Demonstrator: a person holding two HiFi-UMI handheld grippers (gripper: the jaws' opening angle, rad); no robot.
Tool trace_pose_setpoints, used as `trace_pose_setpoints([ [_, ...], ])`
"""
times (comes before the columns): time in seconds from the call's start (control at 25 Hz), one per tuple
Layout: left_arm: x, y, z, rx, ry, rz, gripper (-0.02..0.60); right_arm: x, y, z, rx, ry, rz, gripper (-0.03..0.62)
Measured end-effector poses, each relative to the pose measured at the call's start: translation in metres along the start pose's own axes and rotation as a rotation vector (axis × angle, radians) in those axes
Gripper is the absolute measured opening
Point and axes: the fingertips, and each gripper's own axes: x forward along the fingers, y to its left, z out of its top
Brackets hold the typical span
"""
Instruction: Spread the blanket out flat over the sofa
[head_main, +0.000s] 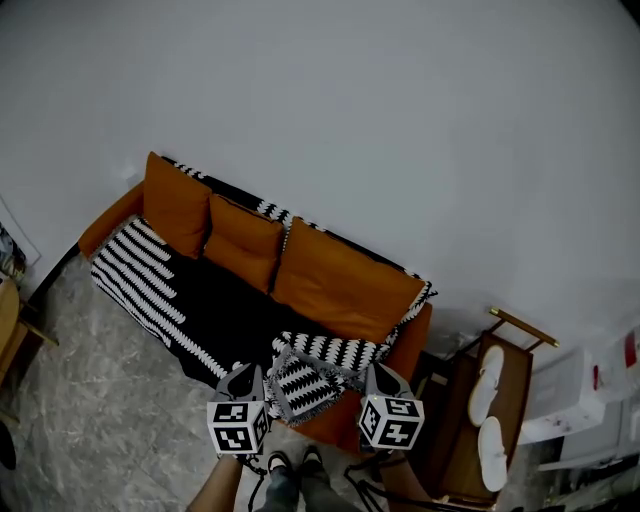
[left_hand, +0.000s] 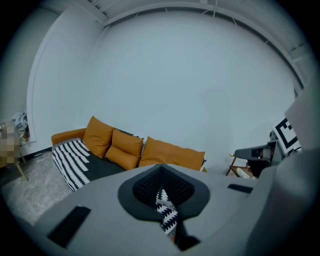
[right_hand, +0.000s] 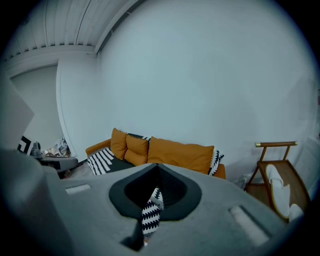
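Black-and-white blanket, head view: the blanket (head_main: 160, 285) has stripes, zigzags and a big black middle.
Where it lies, head view: it covers the orange sofa (head_main: 105, 228), flat on the left seat and bunched in a lump at the front right edge.
Grippers, head view: the left gripper (head_main: 243, 375) is at the lump's left corner and the right gripper (head_main: 378, 375) is at its right corner.
Cushions, head view: three orange cushions (head_main: 240, 240) lean on the sofa's back.
Rack, head view: a wooden rack (head_main: 518, 390) with two white slippers (head_main: 490, 372) stands right of the sofa.
Marks, head view: each gripper's cube (head_main: 238, 425) has black and white squares on it.
Left jaws, left gripper view: pressed together, pinching a zigzag strip of blanket that hangs down between them.
Right jaws, right gripper view: pressed together too, with a zigzag strip of blanket caught in the pinch and hanging down.
Sofa, both gripper views: well beyond the jaws, against the pale wall (left_hand: 190, 90).
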Motion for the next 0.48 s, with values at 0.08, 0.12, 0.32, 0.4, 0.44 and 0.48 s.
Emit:
trace_pose_setpoints([
  [0.08, 0.008, -0.002, -0.006, 0.013, 0.019, -0.009, 0.003, 0.007, -0.001, -0.006, 0.010, 0.011, 0.003, 0.005],
  [0.12, 0.012, -0.003, -0.009, 0.017, 0.027, -0.013, 0.003, 0.011, -0.001, -0.009, 0.013, 0.017, 0.004, 0.005],
  [0.32, 0.033, -0.005, -0.025, 0.014, 0.050, -0.024, 0.003, 0.036, -0.002, -0.033, 0.012, 0.063, 0.013, 0.005],
  [0.4, 0.042, -0.003, -0.037, 0.005, 0.062, -0.021, 0.003, 0.046, -0.003, -0.045, 0.013, 0.082, 0.013, 0.005],
  [0.44, 0.048, -0.002, -0.043, 0.000, 0.071, -0.019, 0.003, 0.051, -0.004, -0.052, 0.018, 0.092, 0.013, 0.005],
  [0.48, 0.053, -0.001, -0.050, -0.005, 0.079, -0.017, 0.003, 0.056, -0.006, -0.059, 0.024, 0.103, 0.012, 0.005],
])
